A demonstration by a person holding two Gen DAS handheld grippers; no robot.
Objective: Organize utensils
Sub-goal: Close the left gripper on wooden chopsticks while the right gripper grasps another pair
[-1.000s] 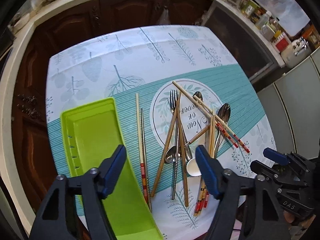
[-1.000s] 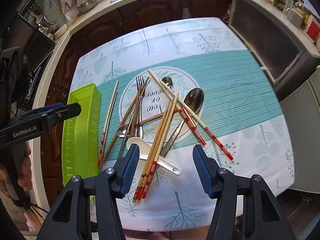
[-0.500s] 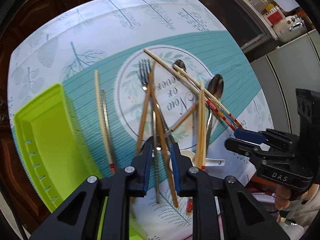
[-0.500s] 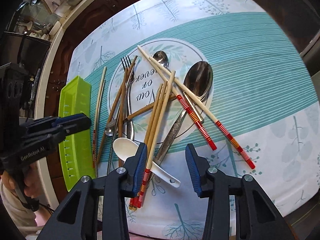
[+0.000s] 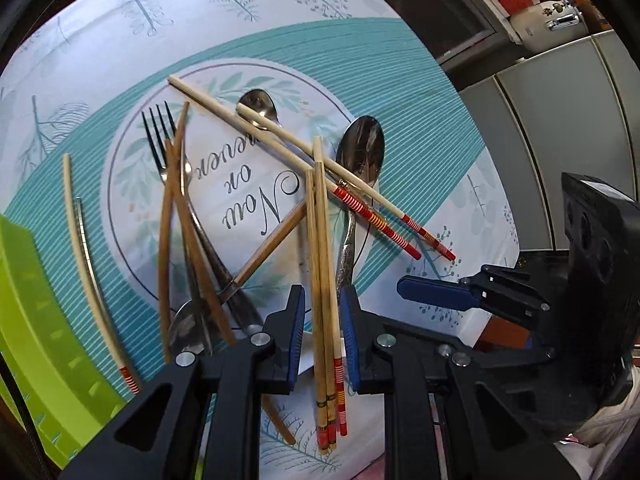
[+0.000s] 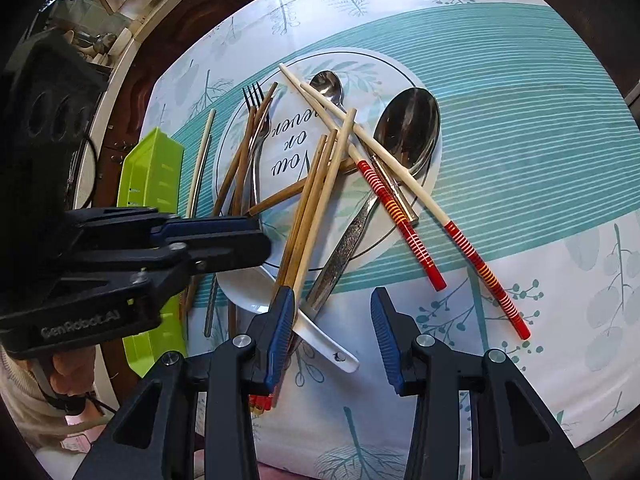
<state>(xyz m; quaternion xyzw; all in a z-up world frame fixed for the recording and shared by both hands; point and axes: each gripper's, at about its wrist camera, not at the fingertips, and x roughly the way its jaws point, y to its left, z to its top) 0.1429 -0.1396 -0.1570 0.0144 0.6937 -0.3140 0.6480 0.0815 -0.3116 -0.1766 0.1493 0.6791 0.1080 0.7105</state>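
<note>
Sitting at the left table edge, green tray (image 5: 40, 320): the part of its inside that shows is bare green plastic. In the right wrist view the left gripper hides part of it. All utensils lie outside it on the tablecloth (image 5: 280, 20).

Just beside the tray: one pale chopstick (image 5: 80, 248) with a thin metal chopstick (image 5: 82, 220) touching it.

On the round print is a crossed pile: fork (image 5: 160, 136), brown chopsticks (image 5: 164, 240), small spoon (image 5: 258, 104), big spoon (image 5: 362, 152), and two pale chopsticks with red-striped ends (image 5: 376, 220) lying over the spoons. White ceramic spoon (image 6: 248, 284) is at the near edge, under a bundle of three bamboo chopsticks (image 5: 322, 260).

Left gripper (image 5: 323, 336): jaws nearly together, narrow gap. The bamboo bundle shows through the gap, cloth is visible beside it, and no clamp is seen.

Right gripper (image 6: 332, 320): jaws apart, gripping nothing. The white spoon's handle lies below the gap, and its left pad overlaps the bamboo bundle's ends.
</note>
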